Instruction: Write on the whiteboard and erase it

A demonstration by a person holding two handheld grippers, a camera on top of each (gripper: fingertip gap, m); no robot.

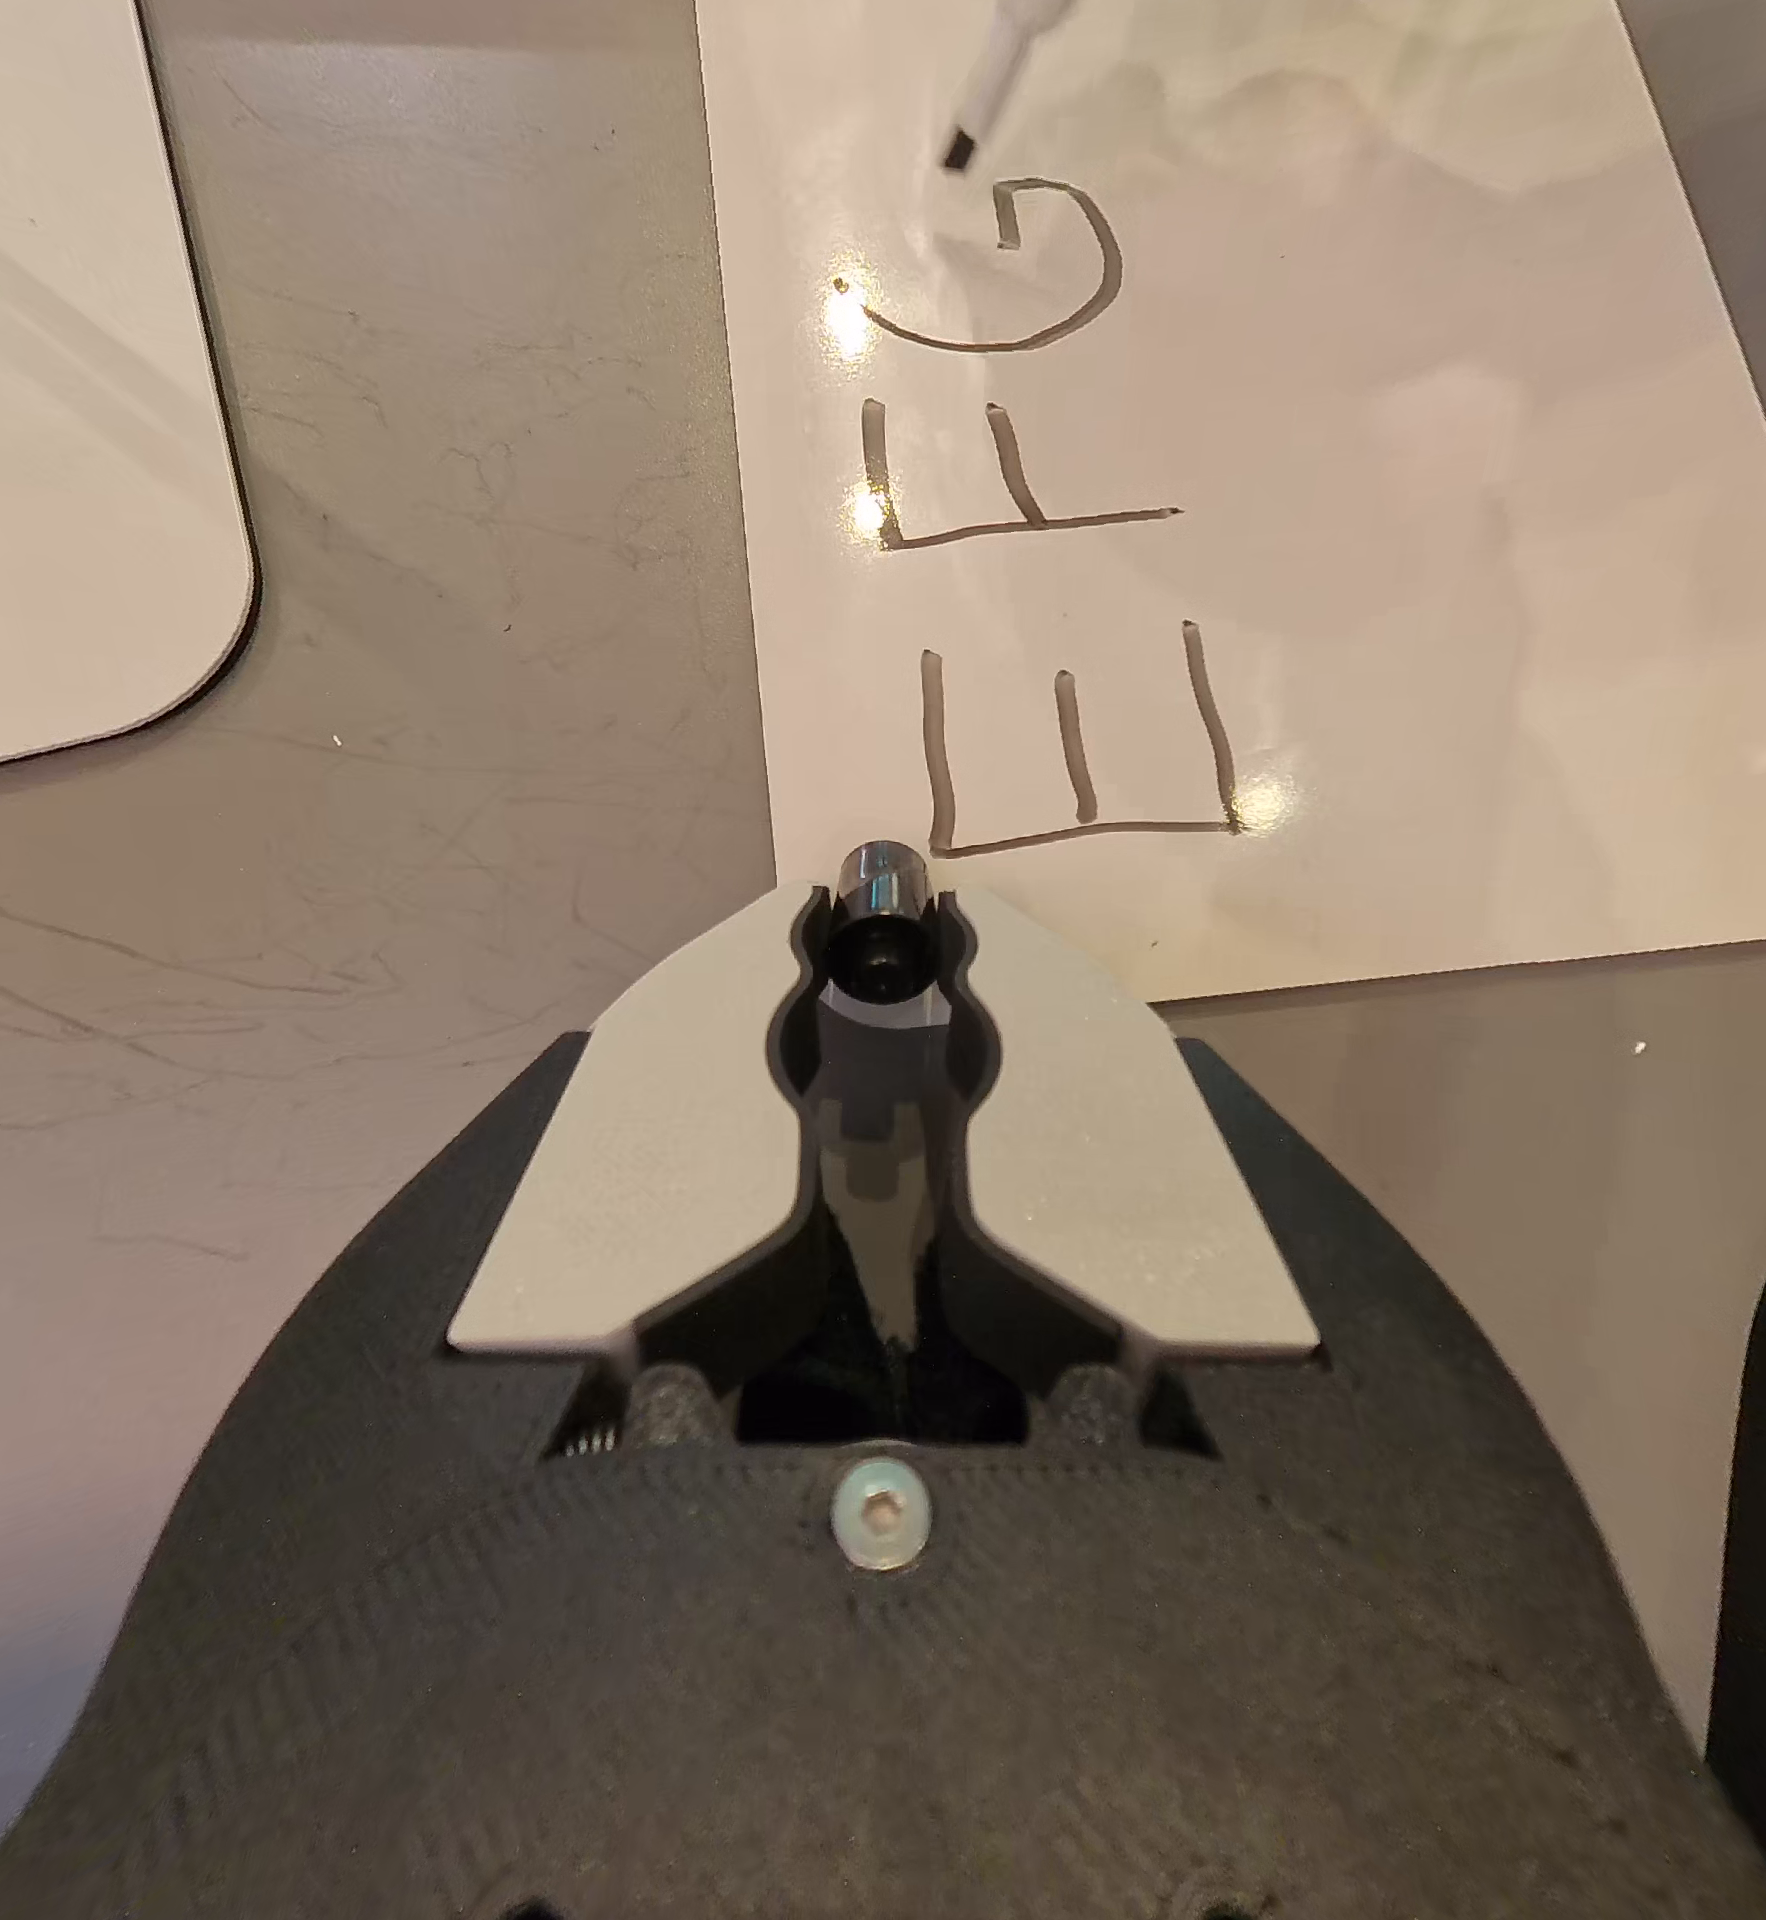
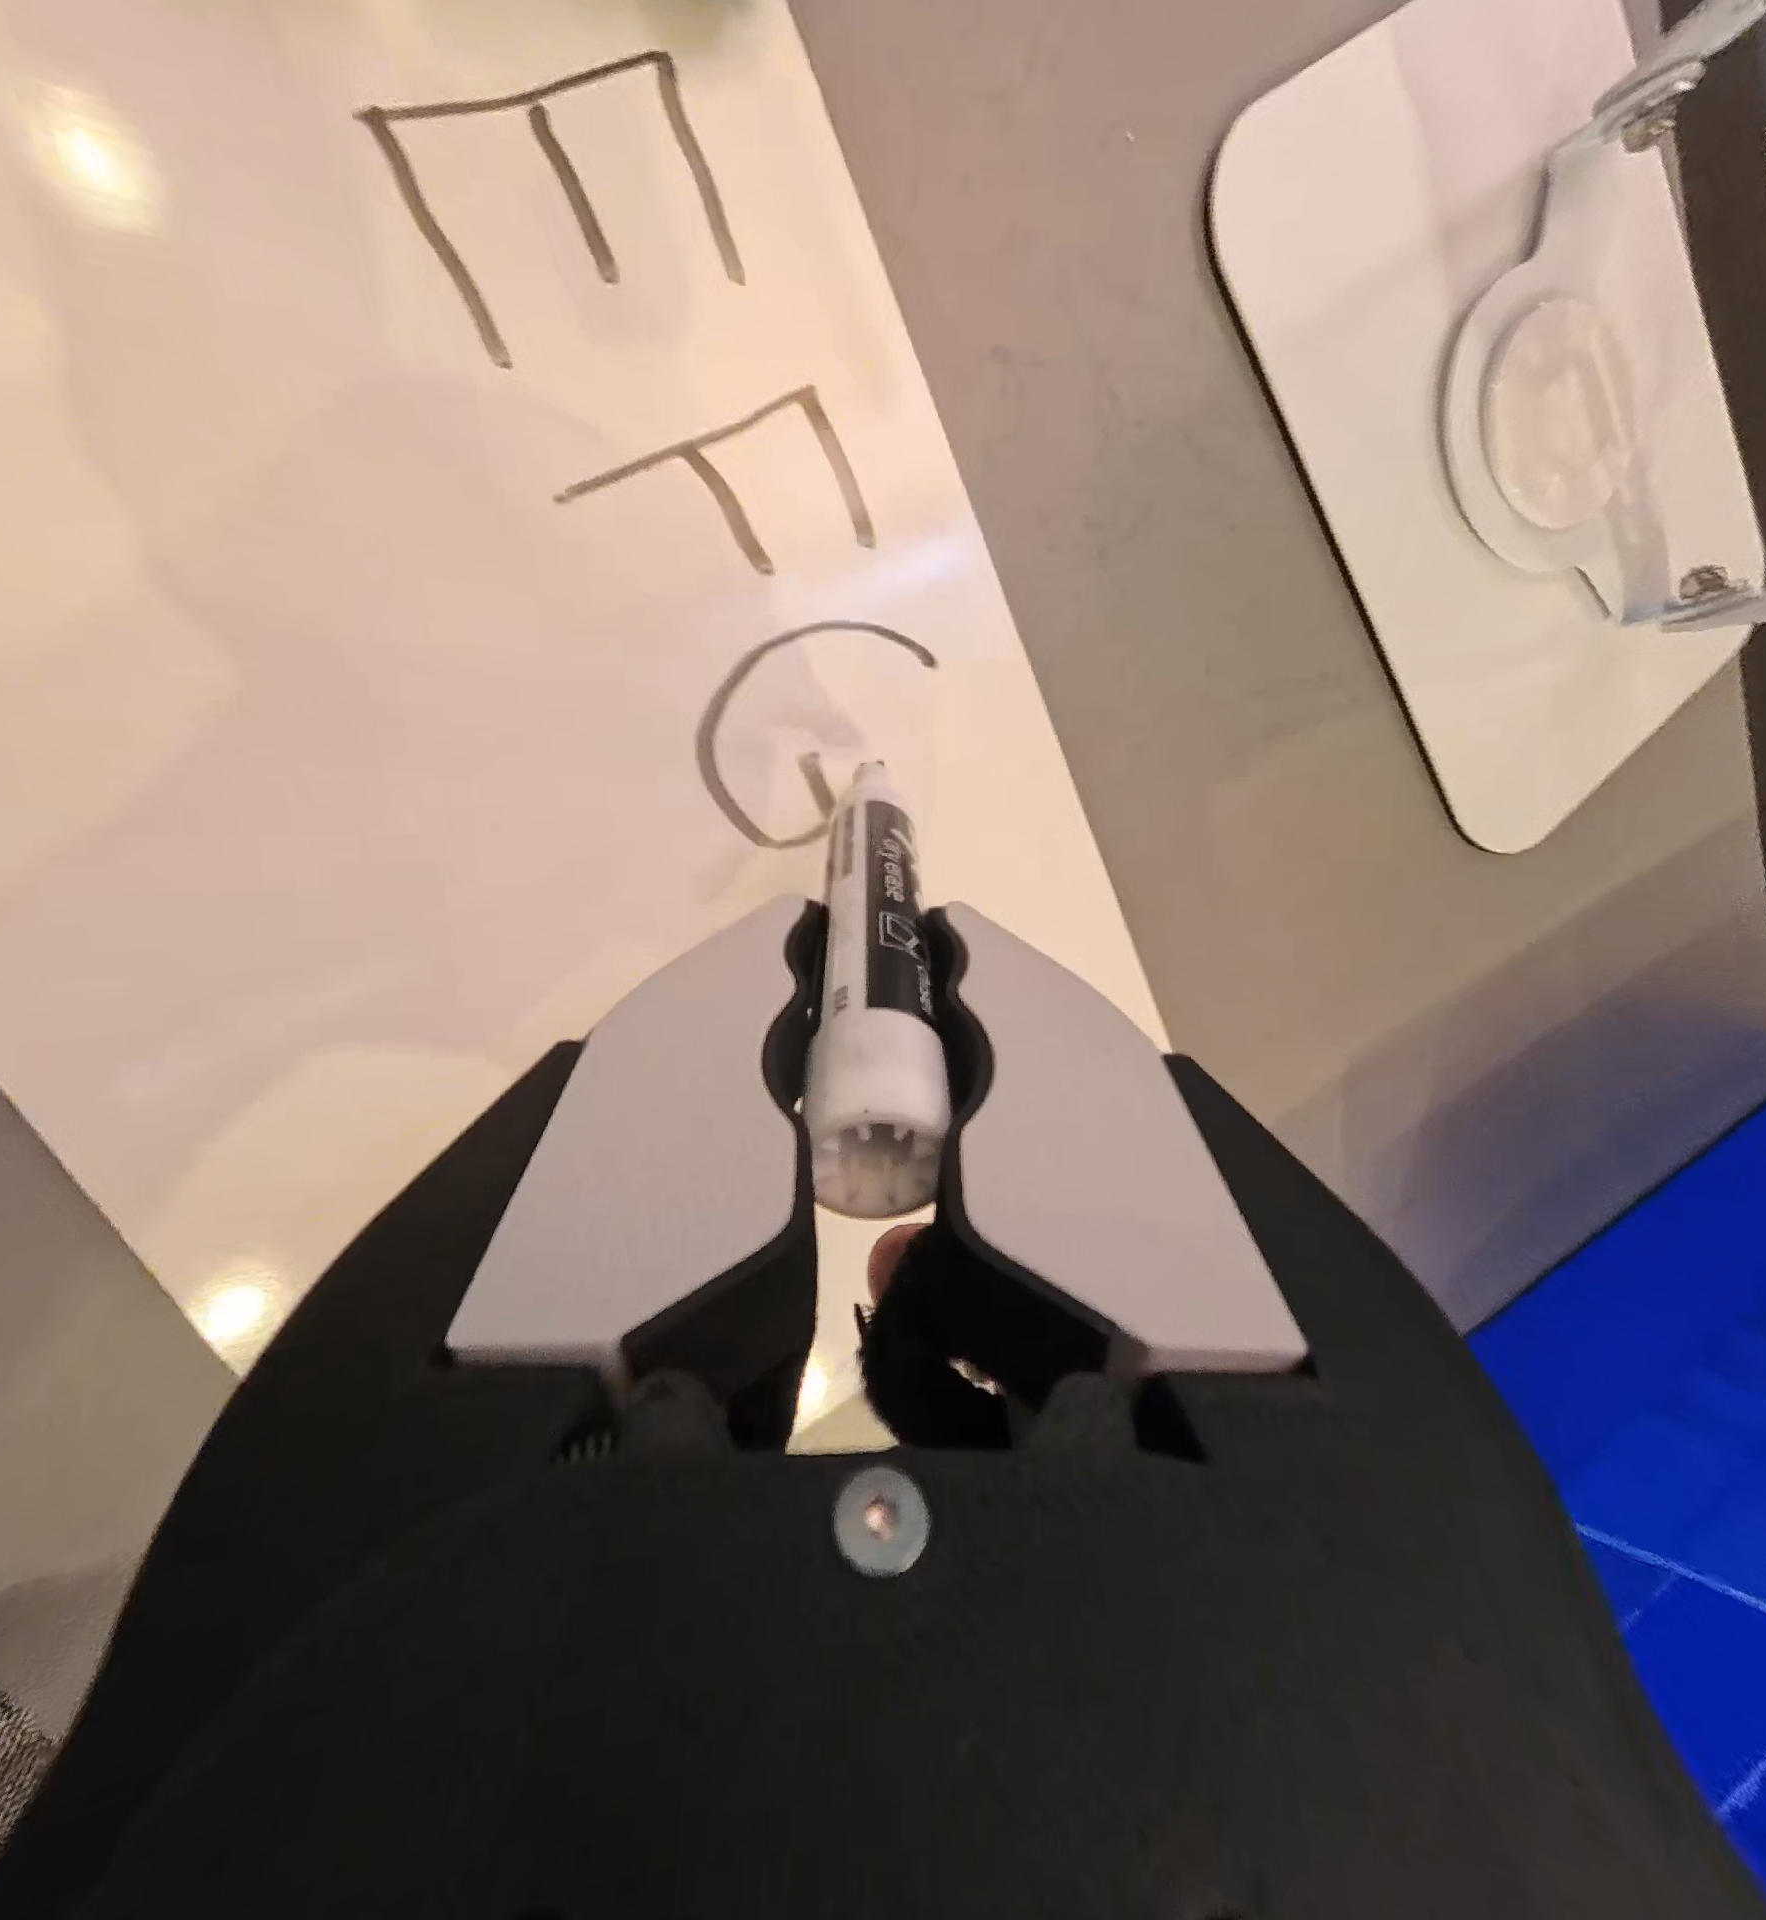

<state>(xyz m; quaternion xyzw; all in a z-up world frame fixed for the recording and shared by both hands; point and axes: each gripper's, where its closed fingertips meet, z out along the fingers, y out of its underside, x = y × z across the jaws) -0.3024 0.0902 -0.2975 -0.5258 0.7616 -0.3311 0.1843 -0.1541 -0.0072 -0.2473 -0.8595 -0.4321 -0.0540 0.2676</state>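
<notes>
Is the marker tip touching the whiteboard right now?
Apart. In the left wrist view the marker tip hangs short of the last stroke, with bare whiteboard showing between them.

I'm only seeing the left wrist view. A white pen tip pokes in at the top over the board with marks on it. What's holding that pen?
Observer: The right tongs hold it; their fingers press on both sides of the white marker.
Operator: And the tip, is it on the board?
Observer: It sits at the newest curved mark on the whiteboard; touching or just above, I cannot tell.
Operator: Anything else over there?
Observer: A clear plastic piece rests on the white mat, and a blue surface lies to the right.
</notes>
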